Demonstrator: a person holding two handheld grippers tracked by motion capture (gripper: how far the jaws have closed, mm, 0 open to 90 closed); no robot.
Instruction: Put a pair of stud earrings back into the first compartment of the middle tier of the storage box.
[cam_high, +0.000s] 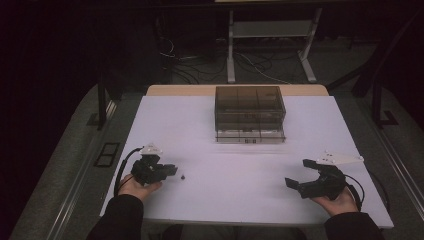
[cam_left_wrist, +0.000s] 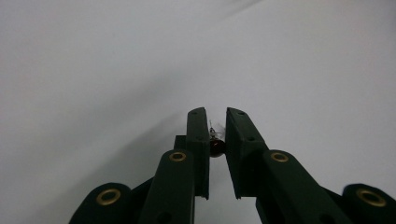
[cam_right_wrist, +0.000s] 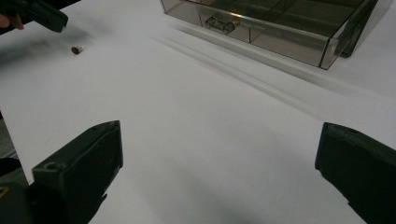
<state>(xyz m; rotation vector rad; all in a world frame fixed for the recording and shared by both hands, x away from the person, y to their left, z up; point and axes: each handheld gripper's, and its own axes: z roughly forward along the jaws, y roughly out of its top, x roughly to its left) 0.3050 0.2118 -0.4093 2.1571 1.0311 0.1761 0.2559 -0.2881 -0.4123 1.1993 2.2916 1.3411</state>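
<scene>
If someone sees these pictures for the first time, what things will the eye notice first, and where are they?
First comes the smoky clear plastic box with compartments, standing at the far middle of the white table. Next, the left claw at the near left is shut on a tiny dark bulb-like part. A similar small part lies on the table just beside that claw, and the right claw at the near right is wide open.

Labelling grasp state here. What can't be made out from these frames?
- Small brown piece: in the left gripper view it sits in the gap between the near-shut jaws, and whether it is pinched or lying beyond them is unclear. In the high view it is too small to identify.
- Smoked box: the tinted walls hide its contents in the high view, and the top edge cuts it off in the right gripper view.
- Right gripper: the bottom edge cuts off its jaws in its own view.
</scene>
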